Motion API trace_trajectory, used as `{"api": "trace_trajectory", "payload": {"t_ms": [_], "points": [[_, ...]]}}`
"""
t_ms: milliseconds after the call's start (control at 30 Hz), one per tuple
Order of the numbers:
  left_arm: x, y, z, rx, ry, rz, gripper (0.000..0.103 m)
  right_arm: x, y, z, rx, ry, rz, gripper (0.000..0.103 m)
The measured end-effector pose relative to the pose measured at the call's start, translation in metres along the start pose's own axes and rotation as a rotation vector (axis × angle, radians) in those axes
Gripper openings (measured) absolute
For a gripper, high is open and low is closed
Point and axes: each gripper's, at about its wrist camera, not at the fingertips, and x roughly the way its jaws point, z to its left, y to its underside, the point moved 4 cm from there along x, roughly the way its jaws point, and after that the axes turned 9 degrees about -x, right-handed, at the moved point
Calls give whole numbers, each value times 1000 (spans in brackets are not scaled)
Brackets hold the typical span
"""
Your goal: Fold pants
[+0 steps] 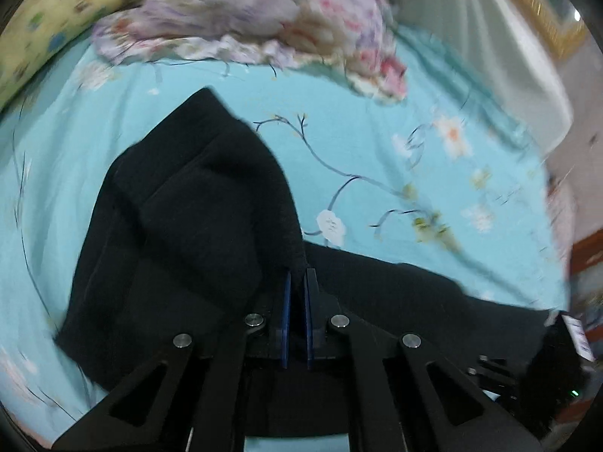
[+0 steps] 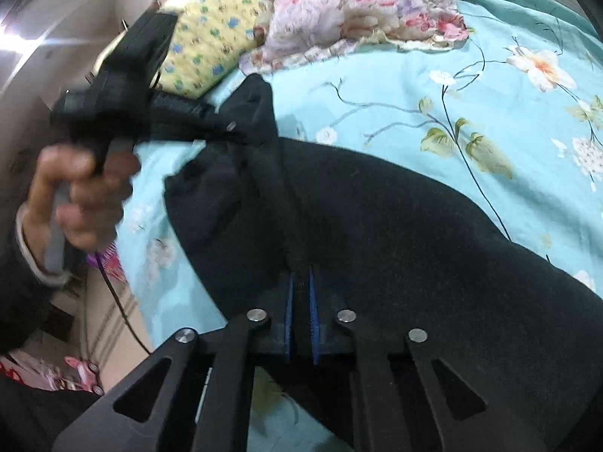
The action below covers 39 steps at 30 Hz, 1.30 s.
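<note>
The black pants (image 1: 188,207) lie on a light blue flowered bedsheet (image 1: 377,143). My left gripper (image 1: 297,277) is shut on an edge of the pants and holds a fold of cloth raised above the bed. In the right wrist view the pants (image 2: 395,218) spread across the sheet (image 2: 414,86). My right gripper (image 2: 301,275) is shut on a ridge of the black cloth. The left gripper also shows in the right wrist view (image 2: 241,133), held by a hand (image 2: 79,196), pinching the pants' far corner.
A pink flowered quilt (image 1: 256,11) and a yellow pillow (image 1: 49,30) lie at the head of the bed. They show in the right wrist view too: quilt (image 2: 358,7), pillow (image 2: 211,37). The bed edge and floor (image 2: 105,324) are at the left.
</note>
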Motion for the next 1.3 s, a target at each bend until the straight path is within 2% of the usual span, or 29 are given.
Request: {"api": "trace_trajectory", "payload": {"t_ms": [133, 333, 667, 1233, 1300], "points": [[-29, 24, 23, -89, 96, -51, 4, -9, -3, 13, -53, 12, -8, 7], [-51, 58, 57, -187, 177, -79, 4, -12, -1, 38, -149, 36, 9, 7], [-29, 81, 87, -253, 204, -42, 4, -1, 10, 45, -182, 73, 85, 7], [-22, 95, 105, -272, 223, -32, 5, 11, 14, 52, -210, 114, 147, 7], [-22, 96, 106, -262, 210, -23, 6, 13, 14, 50, -203, 107, 156, 11]]}}
